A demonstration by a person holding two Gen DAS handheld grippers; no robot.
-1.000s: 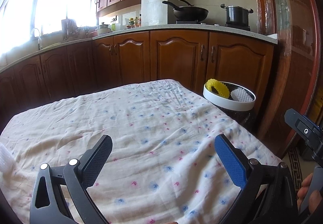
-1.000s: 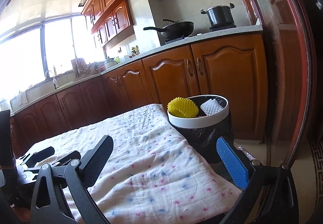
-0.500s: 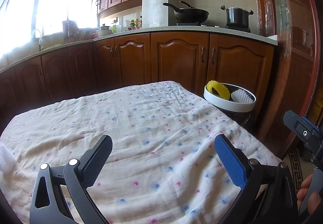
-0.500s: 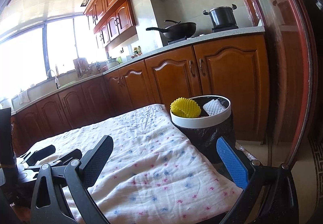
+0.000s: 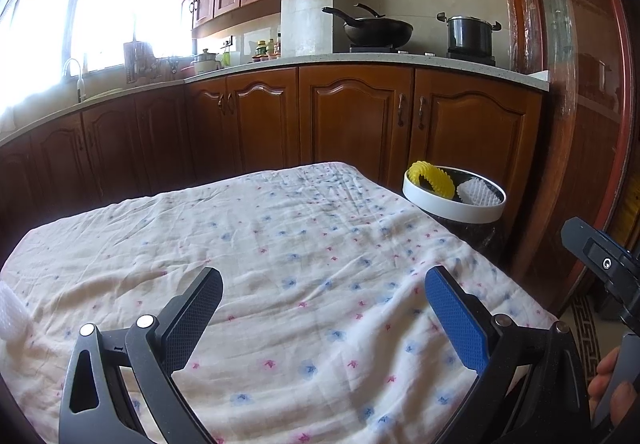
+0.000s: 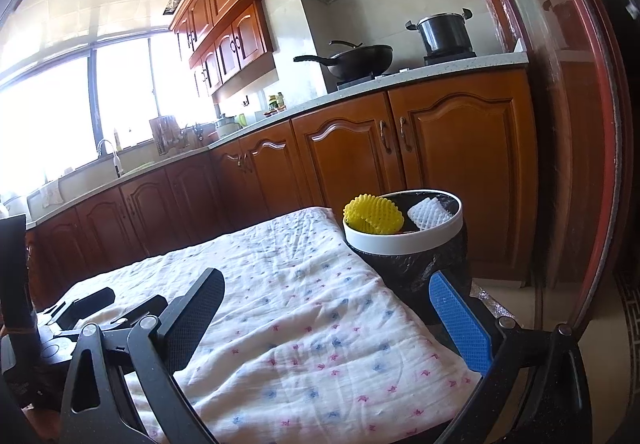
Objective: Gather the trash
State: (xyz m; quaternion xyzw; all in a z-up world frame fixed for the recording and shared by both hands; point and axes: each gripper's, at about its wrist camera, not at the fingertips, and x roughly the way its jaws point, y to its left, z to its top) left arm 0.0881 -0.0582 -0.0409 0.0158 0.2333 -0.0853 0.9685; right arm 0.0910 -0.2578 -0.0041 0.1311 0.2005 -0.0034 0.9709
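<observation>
A round bin with a white rim (image 5: 452, 207) and black liner stands off the table's far right corner; it also shows in the right wrist view (image 6: 400, 242). In it lie a yellow foam net (image 5: 434, 178) (image 6: 374, 219) and a white foam net (image 5: 478, 194) (image 6: 427, 213). A white foam piece (image 5: 10, 310) lies on the cloth at the left edge. My left gripper (image 5: 322, 292) is open and empty above the cloth. My right gripper (image 6: 326, 296) is open and empty near the table's right edge.
The table carries a white flowered cloth (image 5: 280, 244). Brown kitchen cabinets (image 5: 352, 116) run behind it, with a wok (image 5: 376, 30) and a pot (image 5: 468, 34) on the counter. A glass door with a red frame (image 6: 580, 124) stands to the right.
Both views have tilted slightly upward and shifted; the bin sits a little lower in the frames. Both grippers stay open and empty.
</observation>
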